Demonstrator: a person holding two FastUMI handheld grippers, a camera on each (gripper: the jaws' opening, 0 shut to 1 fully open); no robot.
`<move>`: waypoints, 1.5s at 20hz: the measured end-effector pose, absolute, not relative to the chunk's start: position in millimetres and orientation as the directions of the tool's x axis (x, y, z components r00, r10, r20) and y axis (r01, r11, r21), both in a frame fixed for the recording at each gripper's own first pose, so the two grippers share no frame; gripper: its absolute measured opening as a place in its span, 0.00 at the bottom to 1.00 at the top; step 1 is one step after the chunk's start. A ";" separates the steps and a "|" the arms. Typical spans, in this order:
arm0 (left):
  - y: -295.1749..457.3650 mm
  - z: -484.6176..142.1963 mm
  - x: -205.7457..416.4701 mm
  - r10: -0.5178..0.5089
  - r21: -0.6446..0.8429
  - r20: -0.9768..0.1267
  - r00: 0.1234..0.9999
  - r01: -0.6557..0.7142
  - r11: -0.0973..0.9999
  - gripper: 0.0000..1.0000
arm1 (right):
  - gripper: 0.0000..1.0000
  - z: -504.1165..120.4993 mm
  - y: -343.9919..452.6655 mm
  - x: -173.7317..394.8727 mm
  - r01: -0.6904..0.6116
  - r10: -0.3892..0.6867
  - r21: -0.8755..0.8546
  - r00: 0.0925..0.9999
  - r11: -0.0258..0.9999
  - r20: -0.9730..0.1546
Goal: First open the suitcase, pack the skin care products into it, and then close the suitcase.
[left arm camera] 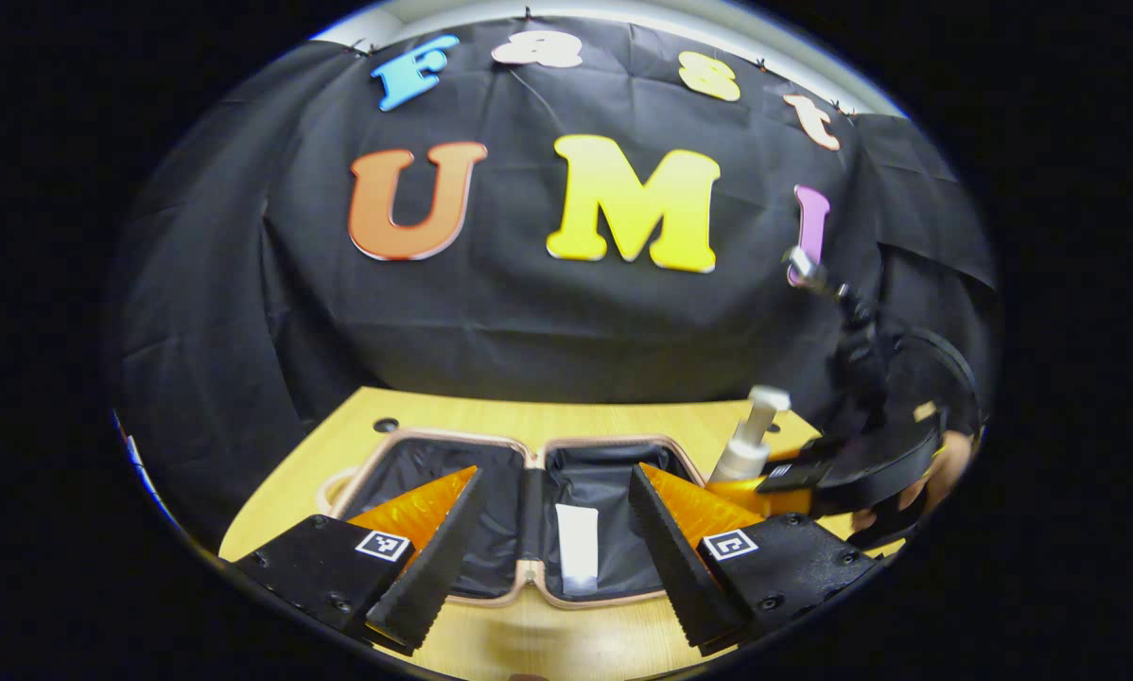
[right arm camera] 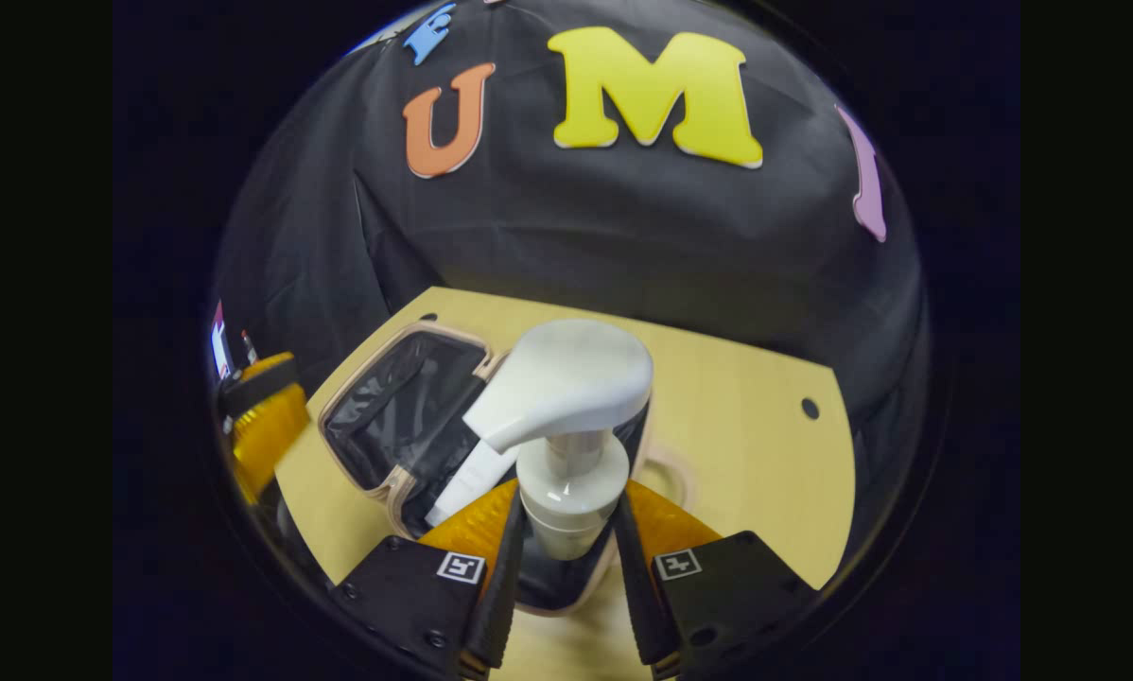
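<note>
Your work surface is a light wooden table (left arm camera: 491,421) set against the black cloth wall (left arm camera: 529,322), with a small round hole (left arm camera: 386,425) near its far left corner and another hole (right arm camera: 810,408) towards its right edge in the right gripper view. The suitcase (left arm camera: 453,437) lies open flat on the table, both black-lined halves facing up. The left half is bare; a white tube (left arm camera: 577,548) lies in the right half, near the front rim. To the right of the suitcase the table top is open up to its edge.

Your left gripper (left arm camera: 538,539) hangs over the front of the suitcase, fingers spread wide and touching nothing. Your right gripper (right arm camera: 566,567) is clamped on the neck of the white pump bottle (right arm camera: 566,416), holding it upright above the right end of the suitcase.
</note>
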State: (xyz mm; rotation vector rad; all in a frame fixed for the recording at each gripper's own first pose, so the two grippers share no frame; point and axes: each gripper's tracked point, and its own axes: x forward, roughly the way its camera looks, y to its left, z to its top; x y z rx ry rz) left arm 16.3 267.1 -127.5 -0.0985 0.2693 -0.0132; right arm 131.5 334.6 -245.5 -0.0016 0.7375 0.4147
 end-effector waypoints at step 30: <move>367.2 -125.3 -31.2 0.094 -0.092 -0.253 0.963 -0.121 0.988 0.96 | 0.48 -360.1 382.4 135.8 -0.119 0.225 0.192 0.433 0.974 -0.873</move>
